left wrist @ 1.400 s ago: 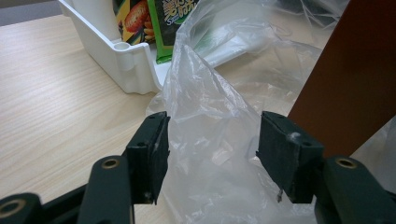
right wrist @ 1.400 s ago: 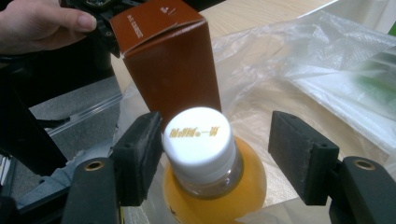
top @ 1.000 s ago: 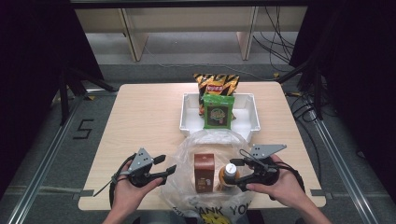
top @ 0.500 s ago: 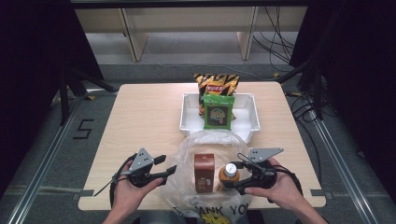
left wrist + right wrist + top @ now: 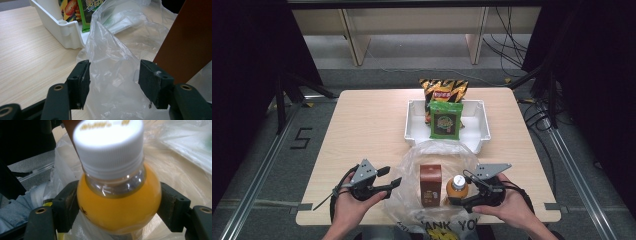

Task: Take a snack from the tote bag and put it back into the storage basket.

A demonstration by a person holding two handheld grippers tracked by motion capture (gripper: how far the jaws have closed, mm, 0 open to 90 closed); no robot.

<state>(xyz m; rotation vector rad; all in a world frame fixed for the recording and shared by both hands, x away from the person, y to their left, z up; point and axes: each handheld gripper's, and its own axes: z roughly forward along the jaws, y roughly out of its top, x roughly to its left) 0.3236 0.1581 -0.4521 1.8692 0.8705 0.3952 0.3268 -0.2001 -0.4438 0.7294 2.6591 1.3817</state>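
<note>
Wooden table (image 5: 362,130), dark room, racks behind. Against a second ago almost nothing differs: the carton and bottle sit where they did, the left hand is parked in the same spot, and the right hand has barely shifted around the bottle. Judgement: a handling step on the bottle is in progress, neither finished nor abandoned.

Right gripper (image 5: 460,197): jaws stand wide, one each side of the orange bottle (image 5: 455,187), and in the right gripper view both pads look pressed to its shoulder just under the white cap, so it has hold. Left gripper (image 5: 389,176): jaws well apart with loose bag film between them, nothing pinched.

Containers:
- clear plastic bag (image 5: 437,152), at the table's 6 o'clock, mouth open; holds the brown carton (image 5: 430,185) upright, with the bottle upright just beside it at the carton's 3 o'clock.
- white bin (image 5: 414,125), at the bag's 12 o'clock, bag edge touching its near wall; holds a green snack pack (image 5: 445,120) upright, and a yellow-black chip bag (image 5: 444,90) at its far wall.
</note>
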